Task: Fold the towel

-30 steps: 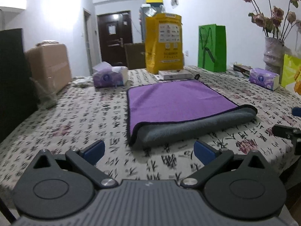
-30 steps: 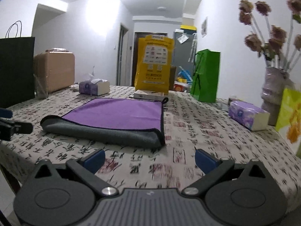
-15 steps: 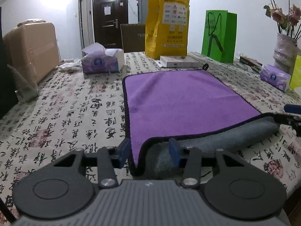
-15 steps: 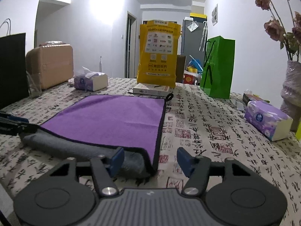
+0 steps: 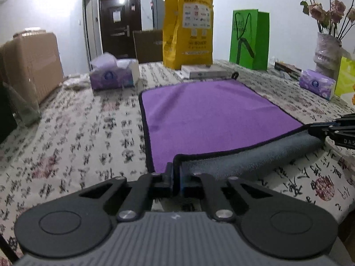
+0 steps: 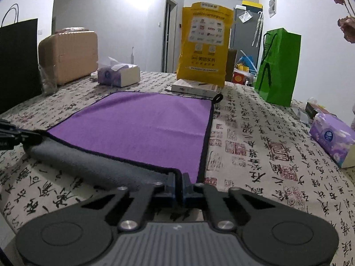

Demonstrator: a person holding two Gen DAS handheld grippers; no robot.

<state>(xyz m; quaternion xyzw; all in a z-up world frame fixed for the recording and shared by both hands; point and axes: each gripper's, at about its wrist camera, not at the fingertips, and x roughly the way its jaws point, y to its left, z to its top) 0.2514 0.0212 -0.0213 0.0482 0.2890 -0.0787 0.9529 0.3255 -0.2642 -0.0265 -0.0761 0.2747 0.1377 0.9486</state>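
Observation:
A purple towel (image 5: 206, 113) with a grey underside and black edging lies flat on the patterned tablecloth (image 5: 84, 137), its near edge rolled over and showing grey. My left gripper (image 5: 176, 178) is shut on the towel's near left corner. My right gripper (image 6: 178, 185) is shut on the near right corner of the towel (image 6: 146, 128). Each gripper shows at the side of the other's view, the right one (image 5: 332, 130) and the left one (image 6: 13, 136), at opposite ends of the grey fold.
Beyond the towel stand a yellow bag (image 5: 188, 28), a green bag (image 5: 249, 38), a flat white box (image 5: 204, 72) and two tissue packs (image 5: 113, 74) (image 5: 317, 84). A tan suitcase (image 6: 68, 53) and a black bag (image 6: 18, 59) stand at the left, a flower vase (image 5: 326, 51) at the right.
Both grippers moved forward from open positions short of the towel and closed on its near corners. The near edge has lifted slightly.

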